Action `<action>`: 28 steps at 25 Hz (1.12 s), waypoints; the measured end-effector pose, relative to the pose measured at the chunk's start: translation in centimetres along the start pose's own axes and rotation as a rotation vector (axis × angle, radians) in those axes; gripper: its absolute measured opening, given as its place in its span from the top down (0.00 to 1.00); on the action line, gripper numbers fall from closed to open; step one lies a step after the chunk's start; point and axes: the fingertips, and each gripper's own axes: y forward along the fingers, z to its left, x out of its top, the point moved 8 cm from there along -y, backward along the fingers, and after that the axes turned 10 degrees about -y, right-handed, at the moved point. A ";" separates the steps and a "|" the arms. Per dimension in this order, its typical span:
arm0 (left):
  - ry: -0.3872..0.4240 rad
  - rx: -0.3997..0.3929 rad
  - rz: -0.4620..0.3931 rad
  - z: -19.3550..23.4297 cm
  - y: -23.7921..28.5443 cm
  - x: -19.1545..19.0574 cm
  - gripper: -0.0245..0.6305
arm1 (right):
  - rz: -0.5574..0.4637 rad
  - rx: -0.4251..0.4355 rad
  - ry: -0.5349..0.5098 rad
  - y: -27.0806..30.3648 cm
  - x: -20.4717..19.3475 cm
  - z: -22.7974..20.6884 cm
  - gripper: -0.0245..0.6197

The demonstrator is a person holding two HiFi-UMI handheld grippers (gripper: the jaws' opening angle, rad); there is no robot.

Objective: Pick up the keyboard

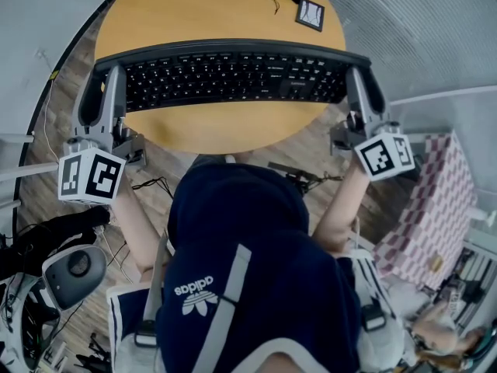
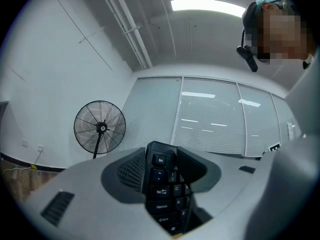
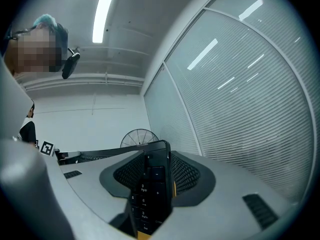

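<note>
Currently my left gripper (image 1: 107, 92) and right gripper (image 1: 362, 93) each have their jaws clamped on one end of the keyboard (image 1: 233, 76), which spans the head view's upper middle over the tabletop (image 1: 210, 10). I judge that uneven lifting could twist an end loose.

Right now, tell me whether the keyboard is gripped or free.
Gripped: the left gripper and right gripper are each shut on an end of the keyboard.
</note>
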 end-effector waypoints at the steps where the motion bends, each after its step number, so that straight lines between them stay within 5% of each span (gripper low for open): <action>1: -0.001 0.000 0.001 0.0 0.0 -0.1 0.67 | -0.001 -0.001 -0.001 0.0 0.0 0.0 0.71; 28: -0.006 0.000 0.022 0.1 0.3 0.1 0.67 | 0.021 -0.013 0.003 0.2 0.1 0.2 0.71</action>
